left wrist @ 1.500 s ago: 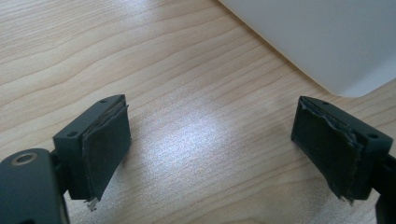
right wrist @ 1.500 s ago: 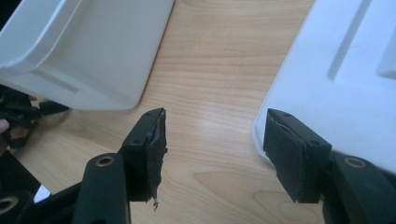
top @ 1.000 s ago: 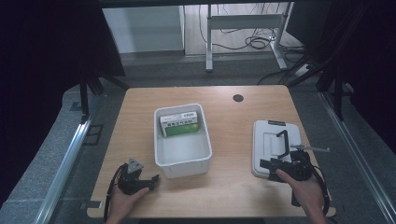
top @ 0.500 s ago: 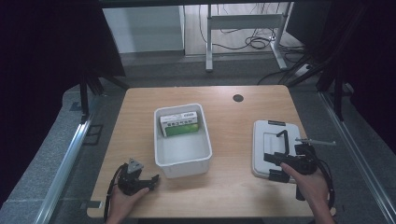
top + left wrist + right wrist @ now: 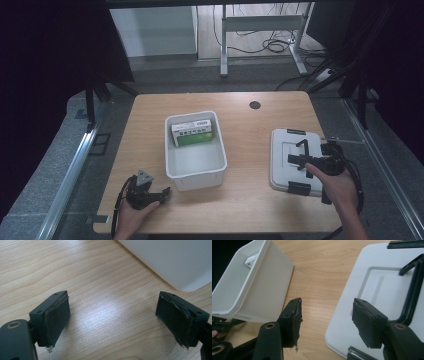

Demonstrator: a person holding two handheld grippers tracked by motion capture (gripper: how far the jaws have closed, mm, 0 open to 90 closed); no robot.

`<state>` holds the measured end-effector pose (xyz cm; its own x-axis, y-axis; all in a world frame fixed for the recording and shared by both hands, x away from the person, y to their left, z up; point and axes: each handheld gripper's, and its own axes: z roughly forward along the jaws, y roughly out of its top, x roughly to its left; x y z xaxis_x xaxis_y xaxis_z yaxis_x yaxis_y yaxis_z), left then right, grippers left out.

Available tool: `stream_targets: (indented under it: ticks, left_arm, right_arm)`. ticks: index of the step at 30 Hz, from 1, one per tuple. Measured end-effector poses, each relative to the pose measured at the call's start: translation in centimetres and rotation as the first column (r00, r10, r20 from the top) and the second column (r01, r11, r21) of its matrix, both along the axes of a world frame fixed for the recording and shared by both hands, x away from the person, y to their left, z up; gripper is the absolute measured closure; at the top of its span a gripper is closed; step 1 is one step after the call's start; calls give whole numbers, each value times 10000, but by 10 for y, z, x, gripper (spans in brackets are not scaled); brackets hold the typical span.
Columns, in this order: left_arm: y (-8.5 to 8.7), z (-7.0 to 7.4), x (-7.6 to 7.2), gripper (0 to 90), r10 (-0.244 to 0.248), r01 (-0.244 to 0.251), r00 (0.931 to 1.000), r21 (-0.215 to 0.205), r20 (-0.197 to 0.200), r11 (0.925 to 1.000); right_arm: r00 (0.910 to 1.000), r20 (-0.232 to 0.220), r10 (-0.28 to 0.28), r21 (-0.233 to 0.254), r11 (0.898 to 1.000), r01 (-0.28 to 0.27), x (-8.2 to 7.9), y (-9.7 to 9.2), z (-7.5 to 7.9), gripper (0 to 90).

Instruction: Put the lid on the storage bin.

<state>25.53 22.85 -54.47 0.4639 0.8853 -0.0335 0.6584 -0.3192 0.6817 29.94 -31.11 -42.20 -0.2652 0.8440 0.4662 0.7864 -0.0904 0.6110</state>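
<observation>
From the high view, a white bin [image 5: 195, 150] sits in the middle of the frame on the wooden table [image 5: 240, 112], and tucked against its far wall is a green-and-white box [image 5: 193, 133], a detail the gripper views barely give: the right gripper view catches just a sliver of that box [image 5: 250, 260] at the upper left, inside the bin [image 5: 254, 282]. Over at the right of the high view lies a white lid [image 5: 296, 161] with a black handle [image 5: 303, 148], flat on the table, and the right gripper [image 5: 298, 160] hangs above its near half. Its own camera settles the jaw question: the right gripper [image 5: 325, 317] is spread wide, one pad over bare wood, the other over the lid [image 5: 372, 290], nothing between them. At the lower left of the high view, the left gripper [image 5: 161, 192] rests low near the bin's near corner. Its own view shows the left gripper [image 5: 112, 312] gaping too, pads far apart over plain wood grain, with the bin's rounded corner [image 5: 180, 262] at the upper right. A small dark round spot [image 5: 255, 105] marks the table's far side.
</observation>
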Motion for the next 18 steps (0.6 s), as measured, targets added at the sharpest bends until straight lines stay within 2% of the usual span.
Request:
stream_targets:
  ticks: [11,18]
  left_arm:
    - [0,0,0,121,-2,2,10000,8,-3,10000]
    - [0,0,0,121,0,0,10000,3,-3,10000]
  right_arm:
    - [9974,-612,-390,-424,9984,365,16,-14,5,412]
    - [9952,-827,-526,-419,9979,492,23,-21,6,412]
